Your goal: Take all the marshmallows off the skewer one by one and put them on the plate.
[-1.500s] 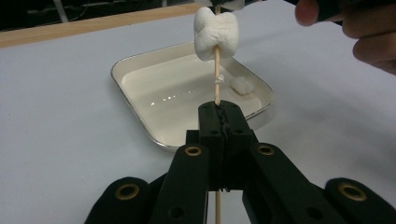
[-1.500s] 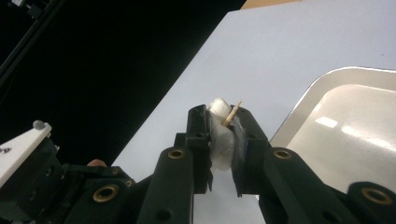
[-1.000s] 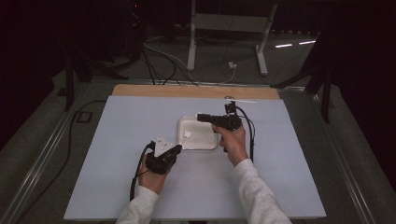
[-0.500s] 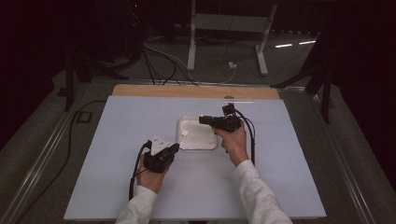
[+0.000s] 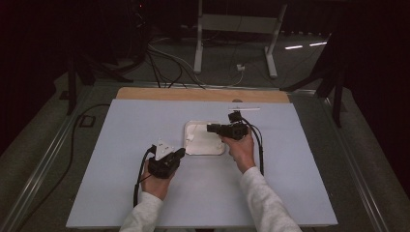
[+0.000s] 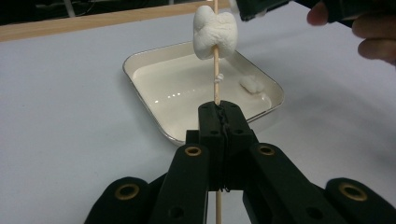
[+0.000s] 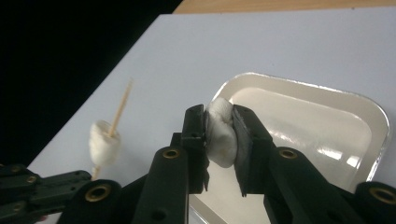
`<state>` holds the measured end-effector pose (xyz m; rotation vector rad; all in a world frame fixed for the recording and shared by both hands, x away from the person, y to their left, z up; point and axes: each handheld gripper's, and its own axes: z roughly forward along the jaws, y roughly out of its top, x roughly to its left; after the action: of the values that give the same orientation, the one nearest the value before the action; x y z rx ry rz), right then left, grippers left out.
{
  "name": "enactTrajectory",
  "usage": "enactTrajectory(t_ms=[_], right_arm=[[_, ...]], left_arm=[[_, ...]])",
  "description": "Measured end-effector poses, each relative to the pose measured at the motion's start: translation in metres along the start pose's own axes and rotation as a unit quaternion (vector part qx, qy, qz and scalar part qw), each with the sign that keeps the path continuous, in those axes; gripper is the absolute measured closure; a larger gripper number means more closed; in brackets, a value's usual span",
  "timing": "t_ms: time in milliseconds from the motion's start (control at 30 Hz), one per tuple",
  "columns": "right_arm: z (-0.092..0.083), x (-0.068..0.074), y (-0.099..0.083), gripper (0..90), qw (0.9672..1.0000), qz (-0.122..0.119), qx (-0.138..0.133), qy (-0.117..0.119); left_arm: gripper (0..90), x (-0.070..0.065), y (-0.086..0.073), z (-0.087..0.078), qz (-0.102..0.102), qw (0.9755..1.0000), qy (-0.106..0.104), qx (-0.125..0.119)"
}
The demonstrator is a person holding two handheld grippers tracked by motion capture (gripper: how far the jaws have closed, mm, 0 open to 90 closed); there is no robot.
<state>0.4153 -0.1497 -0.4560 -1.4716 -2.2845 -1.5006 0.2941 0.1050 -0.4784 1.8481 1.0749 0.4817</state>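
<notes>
Tray (image 5: 205, 145): white, mid-surface (image 5: 121, 130)
Left hand-held gripper (image 5: 180, 152): just beside tray's near-left corner
Right hand-held gripper (image 5: 210, 128): over tray; pointing left

counter (image 5: 111, 159): covered by pale sheet, wooden strip seen along far edge | floor beyond: cables (image 5: 164, 53) and a white stand (image 5: 237, 29) are seen

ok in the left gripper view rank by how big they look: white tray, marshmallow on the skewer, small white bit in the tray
1. Shallow white square tray
2. White marshmallow on the thin wooden skewer, though it sits nearer the camera
3. Small white crumb in the tray
</notes>
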Motion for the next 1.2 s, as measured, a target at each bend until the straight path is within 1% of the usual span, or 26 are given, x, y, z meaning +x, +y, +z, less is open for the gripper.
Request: enactTrajectory(t_ms=[133,200,233,267,300,333,367,400,433,467,500,533,600,633,700,733,800,900,1100,1133,1167,1200], right_arm=[[0.003,-0.003,-0.003,75.3,0.9999,0.006,0.002,-0.008],[0.004,-0.005,-0.004,71.1,0.9999,0.01,0.004,-0.012],[0.004,-0.005,-0.004,71.1,0.9999,0.01,0.004,-0.012],[0.005,-0.006,-0.005,65.8,0.9998,0.011,0.002,-0.015],[0.006,-0.007,-0.006,48.0,0.9996,0.015,0.002,-0.023],[0.007,-0.008,-0.006,41.8,0.9996,0.015,0.007,-0.024],[0.007,-0.008,-0.006,41.8,0.9996,0.015,0.007,-0.024],[0.009,-0.01,-0.007,33.9,0.9996,0.021,0.013,-0.013],[0.009,-0.01,-0.007,33.9,0.9996,0.021,0.013,-0.013],[0.009,-0.011,-0.007,31.0,0.9997,0.018,0.013,-0.009],[0.009,-0.01,-0.008,27.8,0.9998,0.013,0.011,-0.011],[0.008,-0.007,-0.008,22.7,0.9999,0.002,0.008,-0.013],[0.008,-0.006,-0.008,21.5,0.9999,-0.002,0.008,-0.009],[0.007,-0.003,-0.007,17.2,0.9999,-0.008,0.007,0.001],[0.005,-0.001,-0.007,14.5,0.9998,-0.014,0.004,0.013],[0.004,0.0,-0.007,14.2,0.9997,-0.015,0.001,0.019],[0.003,0.001,-0.006,10.9,0.9994,-0.015,-0.003,0.031],[0.003,0.003,-0.006,8.9,0.9992,-0.015,-0.002,0.037],[0.003,0.007,-0.006,4.8,0.9987,-0.023,0.0,0.046],[0.003,0.008,-0.006,4.1,0.9986,-0.024,0.0,0.048],[0.004,0.01,-0.007,3.5,0.9981,-0.026,0.001,0.055],[0.004,0.01,-0.007,3.5,0.9981,-0.026,0.001,0.055]], left_arm=[[90.0,0.001,0.0,0.0,-0.001,1.0,-0.001,0.0],[90.0,0.001,0.0,0.0,-0.002,1.0,-0.001,-0.001],[90.0,0.001,0.0,0.0,-0.002,1.0,-0.001,-0.001],[90.0,0.001,0.0,0.0,-0.002,1.0,-0.001,-0.001],[90.0,0.002,0.0,0.0,-0.003,1.0,-0.001,-0.001],[90.0,0.002,0.0,0.0,-0.003,1.0,0.0,-0.002],[90.0,0.002,0.0,0.0,-0.003,1.0,0.0,-0.002],[90.0,0.002,0.0,0.0,-0.004,1.0,0.0,-0.002],[90.0,0.002,0.0,-0.001,-0.005,1.0,0.001,-0.002],[90.0,0.002,0.0,-0.001,-0.005,1.0,0.001,-0.003],[90.0,0.002,0.0,-0.001,-0.006,1.0,0.002,-0.004],[90.0,0.003,0.0,-0.001,-0.006,1.0,0.002,-0.004],[90.0,0.003,0.0,-0.001,-0.007,1.0,0.003,-0.004],[90.0,0.003,0.0,-0.001,-0.007,1.0,0.003,-0.004],[90.0,0.003,0.0,-0.001,-0.007,1.0,0.003,-0.004],[90.0,0.003,0.0,-0.001,-0.007,1.0,0.003,-0.004],[90.0,0.003,0.0,-0.001,-0.007,1.0,0.004,-0.005],[90.0,0.003,0.0,-0.001,-0.008,0.9999,0.005,-0.006],[90.0,0.002,0.0,0.0,-0.009,0.9999,0.002,-0.006],[90.0,0.002,0.0,0.0,-0.009,0.9999,0.001,-0.006],[90.0,0.002,0.0,0.0,-0.009,0.9999,0.001,-0.007],[90.0,0.001,0.0,0.0,-0.009,0.9999,0.0,-0.007]])
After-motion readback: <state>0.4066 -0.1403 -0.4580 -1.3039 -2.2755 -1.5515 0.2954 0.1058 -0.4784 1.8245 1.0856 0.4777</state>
